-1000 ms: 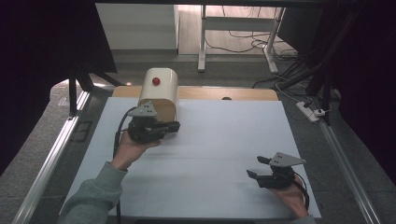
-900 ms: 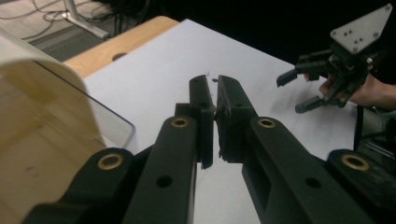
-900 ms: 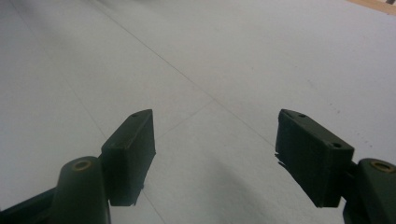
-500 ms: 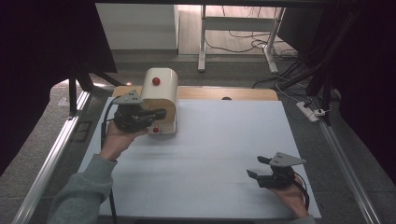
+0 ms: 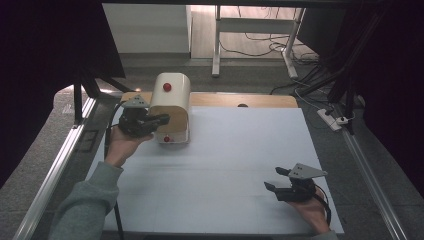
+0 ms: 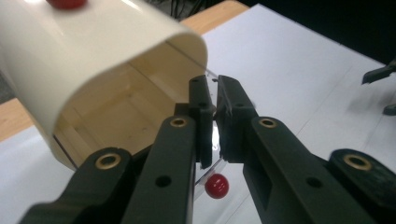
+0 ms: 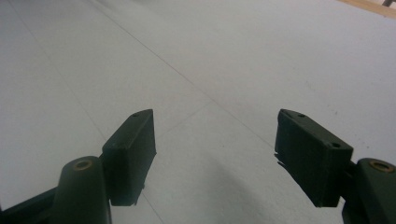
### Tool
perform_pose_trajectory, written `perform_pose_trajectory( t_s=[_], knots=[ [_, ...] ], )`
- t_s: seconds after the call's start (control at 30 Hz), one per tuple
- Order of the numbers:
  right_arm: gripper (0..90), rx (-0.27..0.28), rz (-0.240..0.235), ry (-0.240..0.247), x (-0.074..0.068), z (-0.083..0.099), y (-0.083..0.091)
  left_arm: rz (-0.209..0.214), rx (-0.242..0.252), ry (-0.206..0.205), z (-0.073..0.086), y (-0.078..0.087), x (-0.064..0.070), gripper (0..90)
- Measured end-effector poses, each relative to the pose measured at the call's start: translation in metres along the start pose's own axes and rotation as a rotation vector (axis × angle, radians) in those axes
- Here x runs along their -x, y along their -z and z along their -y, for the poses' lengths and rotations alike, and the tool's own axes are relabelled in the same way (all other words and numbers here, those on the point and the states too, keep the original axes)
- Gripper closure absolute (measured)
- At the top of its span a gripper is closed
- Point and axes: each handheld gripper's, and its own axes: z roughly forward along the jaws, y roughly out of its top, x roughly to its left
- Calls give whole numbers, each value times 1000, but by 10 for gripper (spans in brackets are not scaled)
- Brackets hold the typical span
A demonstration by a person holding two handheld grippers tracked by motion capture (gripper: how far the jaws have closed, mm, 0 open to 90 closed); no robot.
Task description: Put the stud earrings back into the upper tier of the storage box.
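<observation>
Table: a white sheet [image 5: 240, 165] covers it, a wooden strip [image 5: 250, 100] showing at the far edge.
Bread box: the cream box [image 5: 171, 107] stands far left, mouth toward me.
Left gripper: my left gripper [image 6: 212, 122] is clamped on the clear door [image 6: 208, 173] with its red knob [image 6: 216, 185].
Right gripper: my right gripper [image 7: 215, 154] rests wide apart, holding nothing, near right.

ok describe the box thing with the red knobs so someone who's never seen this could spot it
Start at the white table and go to its far left corner, by the person's left gripper. There stands the cream box, round-topped like a bread bin, its wooden inside open in front. Its red knob on top marks it.
</observation>
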Motion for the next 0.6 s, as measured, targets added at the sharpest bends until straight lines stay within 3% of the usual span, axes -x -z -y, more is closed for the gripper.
perform_pose_trajectory(
  t_s=[0.27,0.33,0.43,0.6],
  knots=[
    [282,-2,-4,-1,0,0,-1,3,-33,8,4,-14,-5,826],
    [282,-2,-2,-2,0,0,0,22,-35,13,4,-16,-4,750],
    [282,-5,-2,0,0,0,0,1,-21,-5,4,-13,0,650],
    [282,-2,-1,5,0,0,1,5,27,-9,11,3,6,523]
  ],
)
